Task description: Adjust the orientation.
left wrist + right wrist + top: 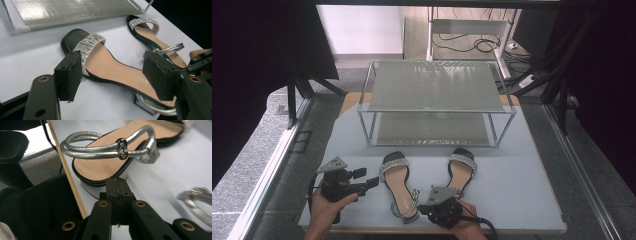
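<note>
Sandals: the left sandal [112,67] lies between the spread jaws of the left gripper [117,75], untouched; the right gripper [117,192], jaws pressed together, sits at the right sandal's [110,167] heel. Both lie on the worktop [512,185] before the empty rack [437,107], so racking is all left.

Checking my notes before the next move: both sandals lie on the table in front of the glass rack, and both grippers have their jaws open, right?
Not quite. The left gripper is open, but the right gripper is shut, its jaws pressed together behind the sandal heel, as the right gripper view shows.
</note>
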### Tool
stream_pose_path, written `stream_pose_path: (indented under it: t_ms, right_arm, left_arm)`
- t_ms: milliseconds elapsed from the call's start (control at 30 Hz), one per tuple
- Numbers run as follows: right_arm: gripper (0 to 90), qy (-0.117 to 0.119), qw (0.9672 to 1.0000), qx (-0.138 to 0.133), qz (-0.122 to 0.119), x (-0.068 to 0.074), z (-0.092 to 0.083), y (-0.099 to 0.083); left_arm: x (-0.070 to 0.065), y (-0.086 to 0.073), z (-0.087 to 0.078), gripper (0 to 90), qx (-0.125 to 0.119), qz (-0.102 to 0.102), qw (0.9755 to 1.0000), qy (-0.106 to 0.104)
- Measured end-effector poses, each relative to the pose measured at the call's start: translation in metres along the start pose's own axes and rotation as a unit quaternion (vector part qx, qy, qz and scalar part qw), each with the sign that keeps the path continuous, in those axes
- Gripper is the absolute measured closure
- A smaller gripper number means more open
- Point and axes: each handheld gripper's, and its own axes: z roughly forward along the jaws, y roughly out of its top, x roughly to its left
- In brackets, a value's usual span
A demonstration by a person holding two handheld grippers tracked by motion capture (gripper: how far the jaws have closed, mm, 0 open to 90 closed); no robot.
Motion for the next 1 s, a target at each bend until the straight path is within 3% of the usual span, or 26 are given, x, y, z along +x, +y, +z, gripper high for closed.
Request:
stream_pose_path:
  t_ms: [133,233,400,600,633,800,933,1000]
  right_arm:
    - [90.0,0.018,0.9997,0.011,-0.011,0.012,0.018,0.003]
    - [90.0,0.019,0.9995,0.016,-0.018,0.017,0.025,0.004]
    - [90.0,0.029,0.9992,0.01,-0.027,0.026,0.038,0.015]
    - [89.0,0.042,0.9983,-0.001,-0.041,0.036,0.06,0.036]
    - [89.0,0.04,0.9981,0.0,-0.047,0.04,0.07,0.044]
    - [89.0,0.039,0.9977,0.001,-0.056,0.045,0.088,0.062]
    - [88.6,0.036,0.9978,0.001,-0.056,0.046,0.092,0.066]
    - [87.8,0.033,0.9978,-0.009,-0.057,0.044,0.084,0.063]
  left_arm:
    - [0.001,0.001,-0.004,32.7,-0.006,-0.001,1.0,0.0]
    - [0.002,0.001,-0.006,32.7,-0.008,-0.001,1.0,0.002]
    - [0.003,0.001,-0.012,32.6,-0.016,-0.004,0.9999,0.005]
    - [0.008,0.002,-0.02,32.7,-0.027,-0.011,0.9995,0.009]
    - [0.009,0.002,-0.022,32.7,-0.028,-0.012,0.9995,0.01]
    - [0.013,0.001,-0.026,32.7,-0.031,-0.015,0.9993,0.013]
    - [0.014,0.001,-0.027,32.6,-0.032,-0.016,0.9993,0.014]
    - [0.015,0.001,-0.028,32.6,-0.032,-0.017,0.9992,0.015]
